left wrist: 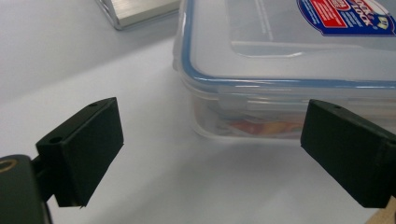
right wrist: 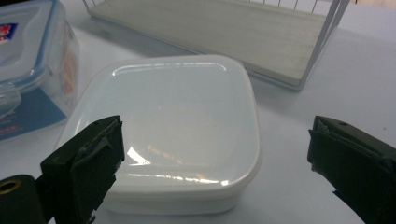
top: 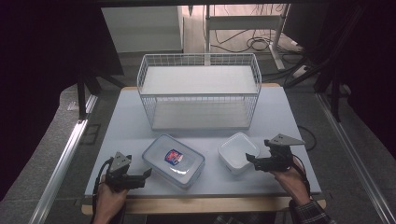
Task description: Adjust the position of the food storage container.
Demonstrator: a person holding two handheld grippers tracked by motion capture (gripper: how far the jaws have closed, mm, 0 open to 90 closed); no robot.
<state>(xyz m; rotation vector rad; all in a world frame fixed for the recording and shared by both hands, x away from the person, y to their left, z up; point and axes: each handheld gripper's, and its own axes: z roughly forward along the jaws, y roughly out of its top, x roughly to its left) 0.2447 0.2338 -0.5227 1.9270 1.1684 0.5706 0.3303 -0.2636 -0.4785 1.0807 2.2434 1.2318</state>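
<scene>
Both grippers open at the table's near edge, one container ahead of each.

Left to right: the left gripper aims at a corner of the clear clip-lock container; a corner grip may well twist or slide it. Its jaws stand wide, holding and touching nothing. The right gripper faces the white lidded container, whose smooth rounded sides could slip from the pads. Jaws wide, empty. The wire basket stands behind both.
</scene>
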